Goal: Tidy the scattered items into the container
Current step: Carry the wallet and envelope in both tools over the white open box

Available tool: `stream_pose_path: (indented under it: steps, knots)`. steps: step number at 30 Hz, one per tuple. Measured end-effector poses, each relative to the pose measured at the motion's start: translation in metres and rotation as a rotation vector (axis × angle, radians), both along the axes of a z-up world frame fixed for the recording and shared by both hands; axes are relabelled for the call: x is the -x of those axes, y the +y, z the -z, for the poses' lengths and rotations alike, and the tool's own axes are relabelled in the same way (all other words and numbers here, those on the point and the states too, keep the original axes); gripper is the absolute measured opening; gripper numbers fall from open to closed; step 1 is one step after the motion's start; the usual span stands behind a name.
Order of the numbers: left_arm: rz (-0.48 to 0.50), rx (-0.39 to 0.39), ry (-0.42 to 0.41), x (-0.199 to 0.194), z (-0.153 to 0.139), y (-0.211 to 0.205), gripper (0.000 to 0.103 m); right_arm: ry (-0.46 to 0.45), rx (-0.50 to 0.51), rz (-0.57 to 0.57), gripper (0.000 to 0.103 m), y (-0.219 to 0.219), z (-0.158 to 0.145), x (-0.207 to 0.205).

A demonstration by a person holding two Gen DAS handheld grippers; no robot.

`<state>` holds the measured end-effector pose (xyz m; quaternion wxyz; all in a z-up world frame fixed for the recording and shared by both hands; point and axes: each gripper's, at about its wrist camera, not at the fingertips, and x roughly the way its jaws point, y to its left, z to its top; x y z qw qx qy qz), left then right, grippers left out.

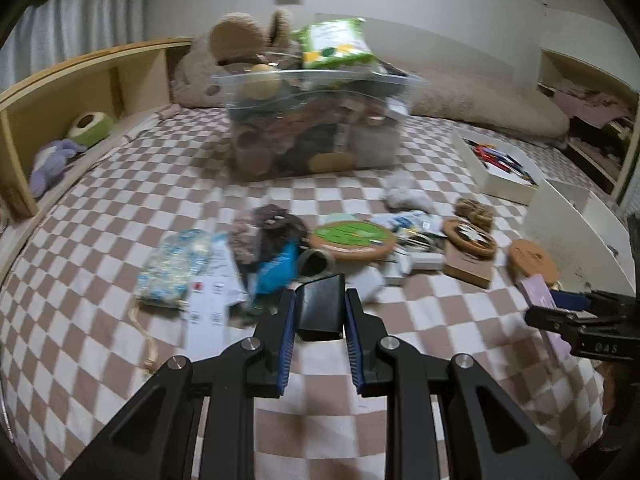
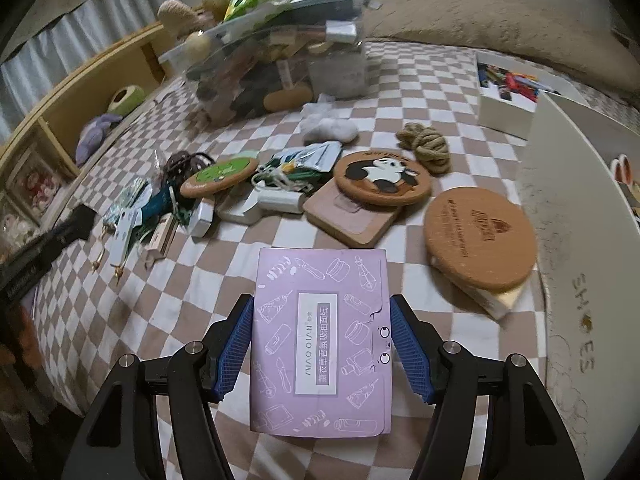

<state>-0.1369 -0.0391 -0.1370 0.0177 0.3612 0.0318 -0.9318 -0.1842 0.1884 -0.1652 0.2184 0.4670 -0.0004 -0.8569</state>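
My left gripper point(image 1: 320, 300) is shut on a small black box point(image 1: 321, 308), held above the checkered bed cover. My right gripper point(image 2: 322, 312) is shut on a flat purple packet point(image 2: 320, 340) with printed drawings, held low over the cover; it also shows at the right edge of the left wrist view point(image 1: 540, 298). The clear plastic container point(image 1: 312, 128) stands at the back, heaped with soft toys and a green packet point(image 1: 336, 42); it also shows in the right wrist view point(image 2: 280, 60). Scattered items lie between: a green cork coaster point(image 1: 352, 238), a panda coaster point(image 2: 382, 176), a plain cork coaster point(image 2: 478, 238), a rope bundle point(image 2: 426, 146).
A white box of pens point(image 1: 500, 168) sits at the right. A white shoe box point(image 2: 580, 240) stands at the right edge. A wooden shelf point(image 1: 60, 112) with soft toys runs along the left. A long beige pillow point(image 1: 480, 100) lies behind the container.
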Motion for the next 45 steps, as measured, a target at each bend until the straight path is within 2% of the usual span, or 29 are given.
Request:
stream_pose_path:
  steps: [3, 15, 27, 33, 41, 45]
  knots:
    - [0.026, -0.029, -0.011, -0.001, 0.005, 0.017, 0.023, 0.008, 0.005, 0.023, 0.068, 0.008, -0.002, -0.002]
    - [0.095, -0.049, -0.029, -0.010, 0.018, 0.066, 0.023, 0.041, 0.020, 0.075, 0.068, 0.025, -0.008, -0.019]
    - [0.146, -0.069, -0.023, -0.016, 0.015, 0.099, 0.023, 0.094, 0.034, 0.114, 0.068, 0.034, -0.021, -0.038]
    - [0.165, -0.088, -0.002, -0.021, 0.003, 0.108, 0.023, 0.143, 0.063, 0.129, 0.068, 0.039, -0.037, -0.051]
    - [0.205, -0.117, 0.055, -0.026, -0.028, 0.122, 0.023, 0.219, 0.155, 0.164, 0.068, 0.066, -0.072, -0.071]
    - [0.243, -0.132, 0.090, -0.027, -0.045, 0.133, 0.023, 0.269, 0.130, 0.195, 0.068, 0.086, -0.090, -0.076]
